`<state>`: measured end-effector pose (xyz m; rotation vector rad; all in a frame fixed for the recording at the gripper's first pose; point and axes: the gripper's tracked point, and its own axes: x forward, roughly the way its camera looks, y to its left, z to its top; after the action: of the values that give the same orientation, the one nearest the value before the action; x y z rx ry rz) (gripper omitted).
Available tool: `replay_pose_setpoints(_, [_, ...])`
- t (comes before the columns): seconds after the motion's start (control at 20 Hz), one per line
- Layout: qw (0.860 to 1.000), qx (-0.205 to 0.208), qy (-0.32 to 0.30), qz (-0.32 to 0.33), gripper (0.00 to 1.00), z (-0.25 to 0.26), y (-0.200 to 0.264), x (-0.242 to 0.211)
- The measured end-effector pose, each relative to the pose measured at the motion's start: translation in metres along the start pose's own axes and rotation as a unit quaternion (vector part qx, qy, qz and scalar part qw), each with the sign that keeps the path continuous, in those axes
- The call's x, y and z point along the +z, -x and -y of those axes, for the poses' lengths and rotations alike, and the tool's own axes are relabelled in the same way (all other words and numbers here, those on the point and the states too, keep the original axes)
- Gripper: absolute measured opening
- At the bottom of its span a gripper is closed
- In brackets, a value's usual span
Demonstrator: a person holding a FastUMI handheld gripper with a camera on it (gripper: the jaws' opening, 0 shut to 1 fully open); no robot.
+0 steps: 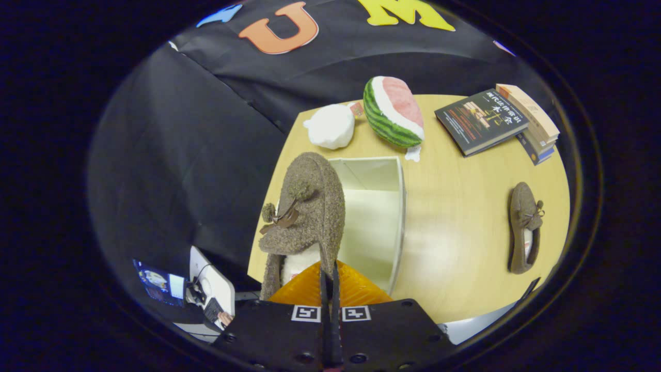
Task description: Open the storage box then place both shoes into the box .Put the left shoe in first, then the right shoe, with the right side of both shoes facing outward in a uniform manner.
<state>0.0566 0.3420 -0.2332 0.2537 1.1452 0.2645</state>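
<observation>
My gripper point(330, 279) is pinched tight on the collar of one shoe point(304, 206), which I hold toe-up over the open box point(400, 206) so it can drop in first, while the other shoe point(524, 227) waits on the table point(465, 170), well apart.

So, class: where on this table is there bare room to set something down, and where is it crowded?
Bare wood lies between the open box and the shoe on the table. The far edge is crowded: white plush, watermelon toy, books. The gripper is shut on the held shoe.
</observation>
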Motion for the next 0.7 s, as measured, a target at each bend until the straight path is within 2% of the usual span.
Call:
replay_pose_setpoints(0.2, [0.997,-0.064,-0.026,-0.022,0.0,-0.003,-0.066,-0.001])
replay_pose_setpoints(0.5, [0.992,-0.108,-0.037,-0.062,0.01,0.007,-0.147,-0.011])
replay_pose_setpoints(0.6, [0.987,-0.135,-0.033,-0.078,0.01,0.016,-0.16,-0.018])
replay_pose_setpoints(0.7, [0.986,-0.136,-0.028,-0.095,0.02,0.017,-0.166,-0.026])
